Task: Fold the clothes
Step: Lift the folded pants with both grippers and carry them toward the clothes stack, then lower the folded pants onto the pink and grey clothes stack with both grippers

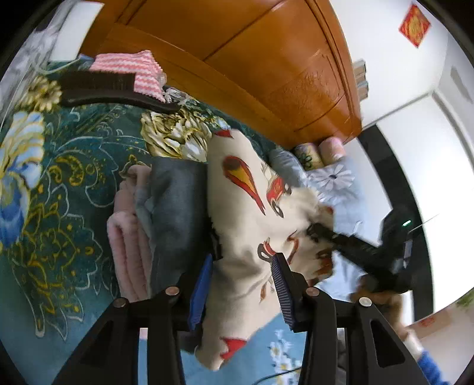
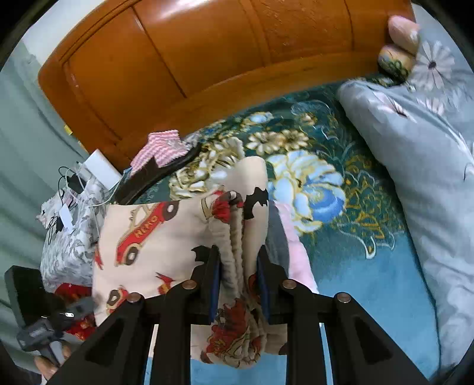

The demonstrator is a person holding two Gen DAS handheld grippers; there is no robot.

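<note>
Both grippers clamped on the same cream garment [image 1: 248,207] with red car print. Left gripper [image 1: 244,284]: blue pads pinch a thick fold of it, cloth bulging out between and below the fingers. Right gripper [image 2: 238,284]: jaws closed on a bunched, pleated edge of the garment [image 2: 166,234], several layers squeezed between the pads.

Garment is held above the bed [image 2: 370,281], over a stack of folded clothes: a grey denim piece [image 1: 177,213] on top of a pink fleece piece [image 1: 127,245]. In the left view the garment's left edge overlaps the denim's right edge. Cannot tell whether it rests on the stack or hangs clear.

Clearance:
- Toward the headboard [image 2: 207,59]: open teal floral blanket between stack and board, except a pink-white striped cloth [image 1: 139,71] and a dark brush-like thing [image 1: 118,94] lying by it near the headboard end.
- Right side in the right view: grey floral pillow or duvet [image 2: 420,154] along the bed edge; blanket strip between it and the stack is free.
- Near edge: light blue blanket below the garment, open.
- Left side in the right view: grey patterned bedding heap [image 2: 68,242] with cables and a white box just beside the garment, tight there.

Room: orange wooden headboard, white wall with a red square decoration [image 1: 414,25]. Two rolled items [image 1: 321,152] lie against the headboard's end, by the grey pillow.
</note>
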